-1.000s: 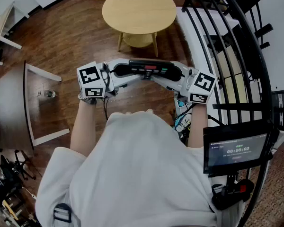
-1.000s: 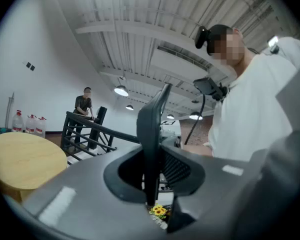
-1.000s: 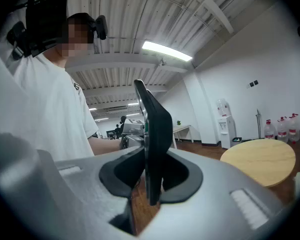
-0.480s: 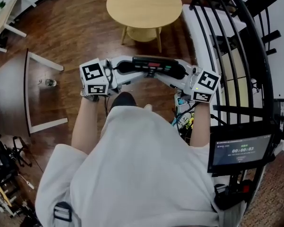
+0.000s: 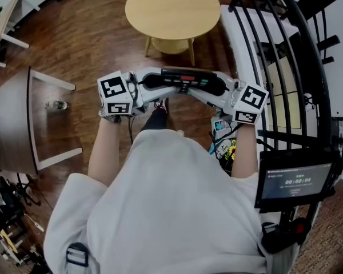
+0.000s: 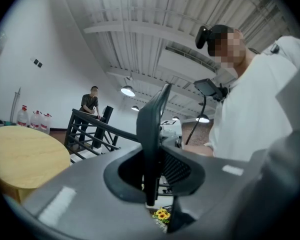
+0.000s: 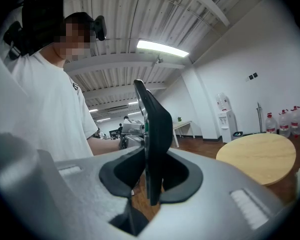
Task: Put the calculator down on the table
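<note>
A black calculator hangs level in the air in front of me, held by its two ends. My left gripper is shut on its left end and my right gripper on its right end. The left gripper view shows the calculator edge-on and upright, pinched by the dark pads of that gripper. It stands the same way in the right gripper view, where the calculator sits in the right gripper. The round wooden table lies farther ahead and lower.
A black metal railing runs along the right. To the left is a brown desk, and a screen on a stand sits at my right hip. In the left gripper view a person leans on the railing, near water bottles.
A dark shoe has come into view on the floor below the calculator. Both grippers keep their hold and their places.
</note>
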Tool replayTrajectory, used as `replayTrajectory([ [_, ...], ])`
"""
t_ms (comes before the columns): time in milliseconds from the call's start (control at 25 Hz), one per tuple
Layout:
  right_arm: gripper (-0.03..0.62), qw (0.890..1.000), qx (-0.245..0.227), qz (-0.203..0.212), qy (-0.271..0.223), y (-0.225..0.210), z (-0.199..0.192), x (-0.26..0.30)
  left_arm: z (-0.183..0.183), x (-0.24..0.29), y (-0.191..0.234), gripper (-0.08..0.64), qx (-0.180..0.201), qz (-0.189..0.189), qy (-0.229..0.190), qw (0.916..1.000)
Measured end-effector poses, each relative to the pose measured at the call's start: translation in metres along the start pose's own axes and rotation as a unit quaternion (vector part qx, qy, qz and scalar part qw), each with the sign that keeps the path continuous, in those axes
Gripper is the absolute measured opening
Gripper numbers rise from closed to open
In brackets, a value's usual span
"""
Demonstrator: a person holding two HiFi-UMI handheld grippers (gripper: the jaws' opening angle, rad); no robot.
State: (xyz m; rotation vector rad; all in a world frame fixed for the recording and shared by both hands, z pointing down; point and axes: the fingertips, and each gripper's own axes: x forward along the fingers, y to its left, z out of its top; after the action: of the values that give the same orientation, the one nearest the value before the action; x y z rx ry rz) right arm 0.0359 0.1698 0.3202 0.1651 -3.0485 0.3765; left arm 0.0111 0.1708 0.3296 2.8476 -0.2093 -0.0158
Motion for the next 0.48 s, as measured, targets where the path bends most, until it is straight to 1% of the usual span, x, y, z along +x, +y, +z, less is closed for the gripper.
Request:
replayTrajectory([
  [320,0.086,1.000,0.011,-0.017,-0.009,-0.082,0.013,0.007,0.016,0.013,0.081,0.087,-0.005,-0.014,0.011,0.9998],
  [480,0.086,1.000,0.012,-0.022,-0.009,-0.115,0.022,0.026,0.026,0.003,0.118,0.087,-0.008,-0.015,0.009,0.9998],
])
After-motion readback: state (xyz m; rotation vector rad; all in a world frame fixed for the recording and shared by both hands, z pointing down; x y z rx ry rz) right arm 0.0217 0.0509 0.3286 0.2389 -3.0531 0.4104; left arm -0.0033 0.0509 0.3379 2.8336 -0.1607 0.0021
